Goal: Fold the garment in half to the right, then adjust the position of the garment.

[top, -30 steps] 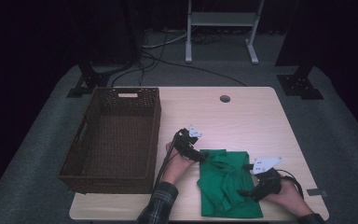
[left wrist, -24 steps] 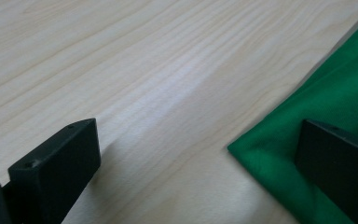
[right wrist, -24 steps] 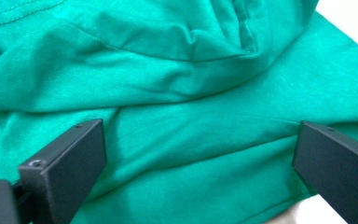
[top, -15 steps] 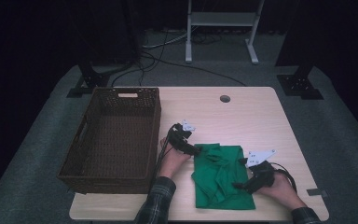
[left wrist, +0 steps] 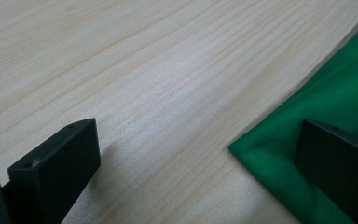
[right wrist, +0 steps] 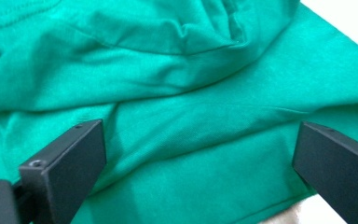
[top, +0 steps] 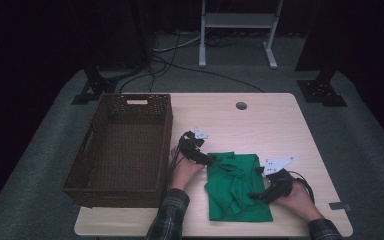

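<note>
A folded green garment [top: 239, 187] lies near the table's front edge, right of centre. My left gripper [top: 206, 159] rests at its upper left corner and is open: one jaw stands over bare wood, the other over the cloth's corner [left wrist: 279, 154]. My right gripper [top: 258, 195] sits on the garment's right side, also open, with both jaws spread over the wrinkled green fabric [right wrist: 191, 116]. Nothing is pinched between either pair of jaws.
A dark wicker basket [top: 120, 147] with nothing in it stands on the left part of the light wood table [top: 260, 125]. A cable hole [top: 241, 105] sits near the far edge. Dark floor, cables and metal stands surround the table.
The green garment and both grippers have shifted left, toward the basket. The right gripper now rests on the cloth rather than at its right edge.
</note>
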### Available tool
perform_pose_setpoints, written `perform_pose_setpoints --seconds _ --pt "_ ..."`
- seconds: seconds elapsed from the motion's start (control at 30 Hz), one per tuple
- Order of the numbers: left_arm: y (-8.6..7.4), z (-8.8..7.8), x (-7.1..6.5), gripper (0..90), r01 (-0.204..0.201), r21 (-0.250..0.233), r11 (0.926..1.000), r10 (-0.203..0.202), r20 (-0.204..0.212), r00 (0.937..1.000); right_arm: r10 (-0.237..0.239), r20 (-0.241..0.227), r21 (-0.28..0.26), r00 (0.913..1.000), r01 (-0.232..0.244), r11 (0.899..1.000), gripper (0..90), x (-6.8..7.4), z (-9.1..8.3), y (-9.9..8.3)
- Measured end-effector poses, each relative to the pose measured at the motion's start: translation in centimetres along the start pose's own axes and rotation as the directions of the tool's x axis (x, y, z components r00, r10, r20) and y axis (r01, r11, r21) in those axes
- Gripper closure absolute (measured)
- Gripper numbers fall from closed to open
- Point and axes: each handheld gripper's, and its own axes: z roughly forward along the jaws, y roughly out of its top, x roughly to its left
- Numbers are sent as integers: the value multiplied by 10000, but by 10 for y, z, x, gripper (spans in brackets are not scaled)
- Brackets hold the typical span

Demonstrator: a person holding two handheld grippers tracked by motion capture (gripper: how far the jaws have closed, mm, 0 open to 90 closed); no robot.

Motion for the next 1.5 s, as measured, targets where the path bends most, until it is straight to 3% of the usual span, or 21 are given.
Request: perform_pose_setpoints --seconds 0.27,0.57,1.27,1.5 --pt "0 0 0 0 1 -4 10000 -1 15 10000 250 69 -169 9997 -249 9995 21 2 -9 4" --pt "0 0 0 0 5 -2 10000 -5 19 10000 417 -138 -855 9990 -427 9954 22 14 -21 20" --pt "0 0 0 0 4 -5 10000 -4 24 10000 266 -382 -1114 9989 -307 9933 25 37 -10 55" --pt "0 0 0 0 5 -5 10000 -5 23 10000 433 -541 -1241 9976 -497 9910 68 40 -4 62"
